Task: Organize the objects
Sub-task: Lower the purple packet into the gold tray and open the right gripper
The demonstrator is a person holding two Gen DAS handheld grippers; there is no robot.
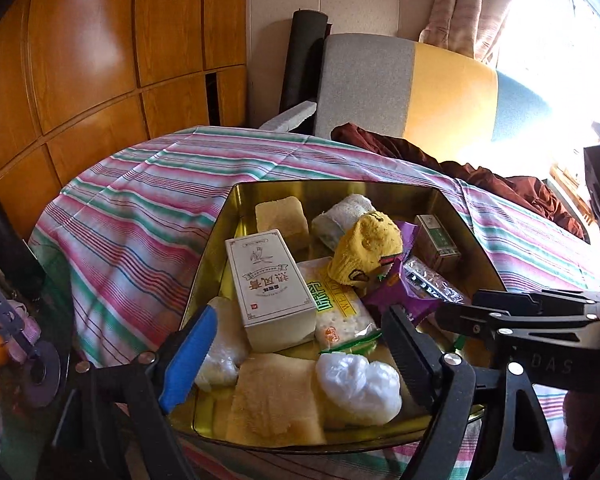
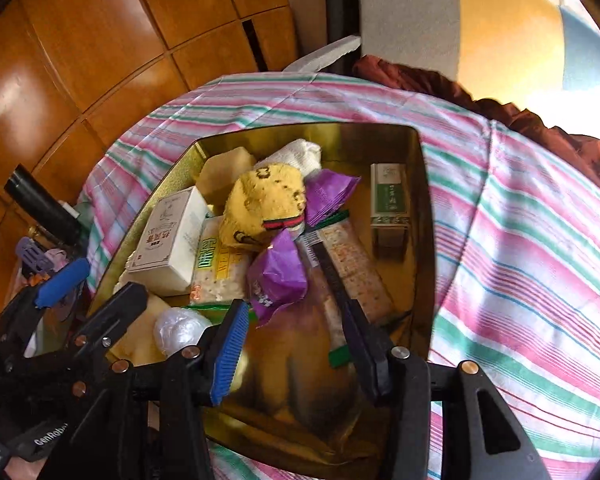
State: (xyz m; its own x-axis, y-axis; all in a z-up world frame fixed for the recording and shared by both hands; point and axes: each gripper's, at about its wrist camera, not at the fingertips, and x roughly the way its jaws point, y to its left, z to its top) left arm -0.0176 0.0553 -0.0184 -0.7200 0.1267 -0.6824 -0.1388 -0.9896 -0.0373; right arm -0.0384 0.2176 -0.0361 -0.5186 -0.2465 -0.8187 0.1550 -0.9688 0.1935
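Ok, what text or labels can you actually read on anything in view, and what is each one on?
"GenRob", cut off by the frame edge: left gripper, on its body in the right wrist view.
"DAS", partial: right gripper, on its body in the left wrist view.
"WE L D", partial: cracker packet.
White box, green box, purple wrapper: Chinese print, too blurred to read.

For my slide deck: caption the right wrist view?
Open right gripper hovering over a gold tin packed with snacks and boxes.

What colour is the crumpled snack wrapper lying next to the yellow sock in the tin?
Purple. The snack wrapper shows best in the right wrist view, beside the yellow sock.
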